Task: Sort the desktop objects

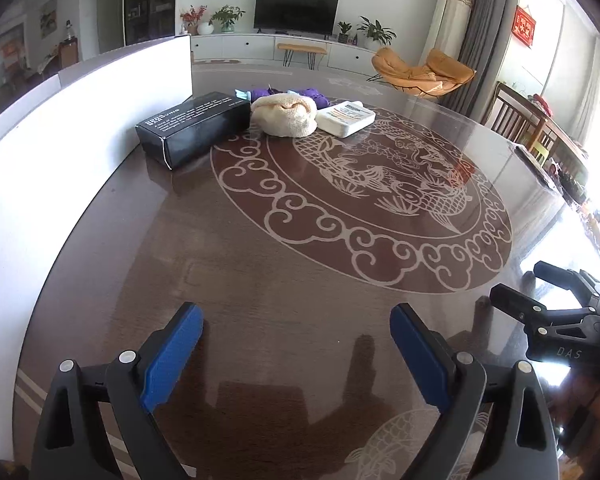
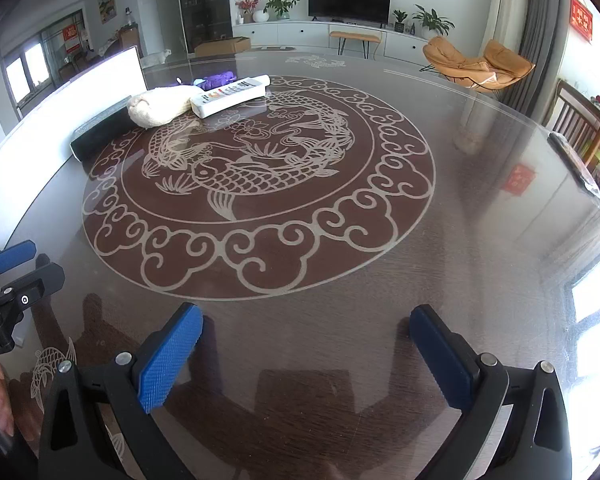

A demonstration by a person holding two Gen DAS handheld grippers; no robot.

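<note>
At the far side of the round glass-topped table (image 1: 260,300) lie a black box (image 1: 194,128), a cream knitted cloth (image 1: 286,114), a white flat bottle with a label (image 1: 346,118) and a purple item (image 1: 312,94) behind them. The right wrist view shows the same group: black box (image 2: 100,130), cream cloth (image 2: 160,106), white bottle (image 2: 230,94), purple item (image 2: 218,79). My left gripper (image 1: 296,328) is open over the near table, empty. My right gripper (image 2: 306,330) is open too, empty, far from the objects. Each gripper shows at the other view's edge.
A white board (image 1: 80,120) stands along the table's left edge beside the black box. The table carries a fish-and-cloud pattern (image 2: 256,184). A dark flat item (image 2: 576,164) lies at the right rim. Chairs, a TV cabinet and an orange lounge chair (image 1: 424,72) stand beyond.
</note>
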